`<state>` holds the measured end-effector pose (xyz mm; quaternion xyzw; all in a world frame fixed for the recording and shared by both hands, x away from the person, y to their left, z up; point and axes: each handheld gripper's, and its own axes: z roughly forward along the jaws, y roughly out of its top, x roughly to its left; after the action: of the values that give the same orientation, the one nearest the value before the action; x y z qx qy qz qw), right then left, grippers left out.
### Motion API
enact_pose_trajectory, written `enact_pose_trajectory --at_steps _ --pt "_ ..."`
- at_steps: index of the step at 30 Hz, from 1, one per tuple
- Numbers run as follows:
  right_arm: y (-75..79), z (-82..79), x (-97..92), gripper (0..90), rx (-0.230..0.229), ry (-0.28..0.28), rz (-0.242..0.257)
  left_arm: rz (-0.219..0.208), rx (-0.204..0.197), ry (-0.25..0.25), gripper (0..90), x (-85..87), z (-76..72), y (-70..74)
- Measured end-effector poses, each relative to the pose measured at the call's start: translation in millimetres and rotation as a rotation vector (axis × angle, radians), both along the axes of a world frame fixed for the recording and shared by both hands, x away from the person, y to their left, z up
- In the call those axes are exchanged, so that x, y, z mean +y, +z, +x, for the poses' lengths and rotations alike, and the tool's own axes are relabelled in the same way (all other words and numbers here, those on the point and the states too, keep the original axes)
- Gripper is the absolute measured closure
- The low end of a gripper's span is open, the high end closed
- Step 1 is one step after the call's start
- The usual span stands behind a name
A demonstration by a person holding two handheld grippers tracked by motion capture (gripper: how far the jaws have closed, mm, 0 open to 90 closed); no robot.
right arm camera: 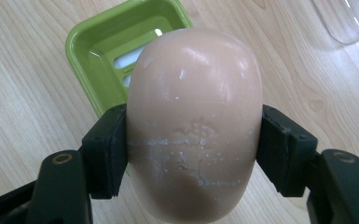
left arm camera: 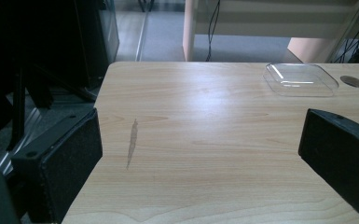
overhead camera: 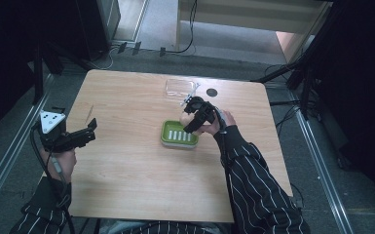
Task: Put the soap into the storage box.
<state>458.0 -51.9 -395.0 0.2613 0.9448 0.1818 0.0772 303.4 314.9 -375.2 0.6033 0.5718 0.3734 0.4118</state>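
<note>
My right gripper [right arm camera: 193, 144] is shut on a pale pink bar of soap [right arm camera: 196, 116], its two black jaws pressing the bar's sides. The soap [overhead camera: 187, 118] hangs just above the far right corner of a green soap dish [overhead camera: 178, 134] near the table's middle. In the right gripper view the green dish [right arm camera: 107, 46] lies behind and left of the bar, its slotted bottom showing. My left gripper [overhead camera: 88, 132] hovers over the table's left edge, open, with nothing between its jaws. A clear plastic lid [overhead camera: 180, 87] lies at the far side of the table.
The clear lid [left arm camera: 300, 79] sits far right in the left gripper view, beside a dark round hole [left arm camera: 353, 81] in the wooden table [overhead camera: 126, 165]. A dark scuff [left arm camera: 132, 140] marks the wood. Black stands and cables surround the table.
</note>
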Motion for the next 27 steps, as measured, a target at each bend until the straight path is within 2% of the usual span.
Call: enact_pose_trajectory --at_steps 9,27 --pt "-4.4 0.3 8.7 33.5 -0.010 0.017 0.005 0.001 0.002 -0.001 0.0 0.6 -0.3 -0.1" --pt "-14.7 3.2 16.5 33.5 -0.002 0.050 0.000 0.004 0.003 -0.001 0.0 0.5 -0.5 0.0"
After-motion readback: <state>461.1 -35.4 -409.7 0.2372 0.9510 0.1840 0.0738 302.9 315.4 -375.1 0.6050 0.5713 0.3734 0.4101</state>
